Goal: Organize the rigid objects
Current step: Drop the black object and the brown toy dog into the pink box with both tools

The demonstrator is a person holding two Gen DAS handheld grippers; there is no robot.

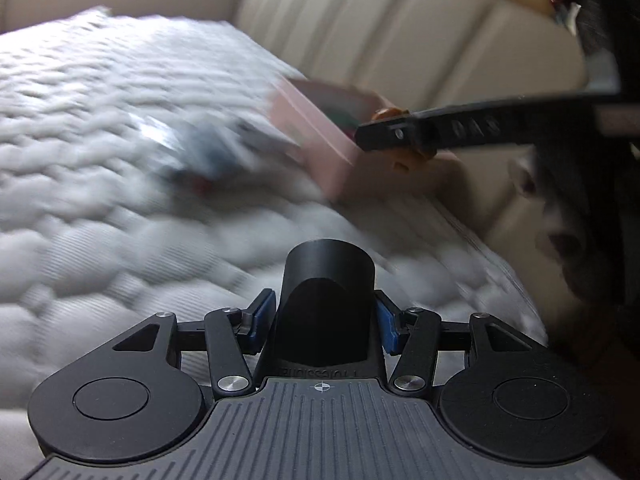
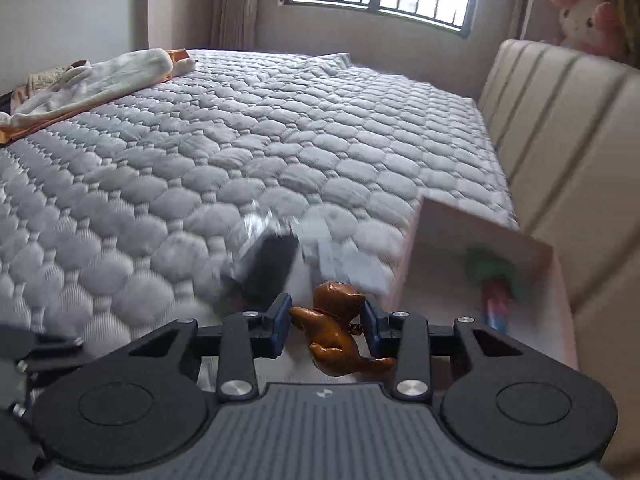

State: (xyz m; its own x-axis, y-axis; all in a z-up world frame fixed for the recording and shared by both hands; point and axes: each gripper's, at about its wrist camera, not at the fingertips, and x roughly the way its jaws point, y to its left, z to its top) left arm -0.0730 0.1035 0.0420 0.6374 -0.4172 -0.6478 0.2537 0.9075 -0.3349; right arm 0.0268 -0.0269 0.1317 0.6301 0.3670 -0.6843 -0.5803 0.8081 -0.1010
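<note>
My left gripper (image 1: 325, 312) is shut on a black cylindrical object (image 1: 328, 296) and holds it above the quilted bed. My right gripper (image 2: 325, 320) is shut on a brown animal figurine (image 2: 334, 332); in the left wrist view the right gripper (image 1: 372, 136) reaches over the pink box (image 1: 320, 140) with the figurine (image 1: 404, 160) showing orange under it. The pink box (image 2: 460, 236) sits on the bed by the headboard and holds a green and red item (image 2: 494, 276). A blurred pile of a dark object (image 2: 272, 268) and white packets (image 2: 344, 264) lies left of the box.
The grey quilted mattress (image 2: 200, 152) fills both views. A cream padded headboard (image 2: 560, 140) runs along the right. A cream cloth (image 2: 88, 80) lies at the far left corner. A pink plush toy (image 2: 588, 20) sits above the headboard. The left view is motion-blurred.
</note>
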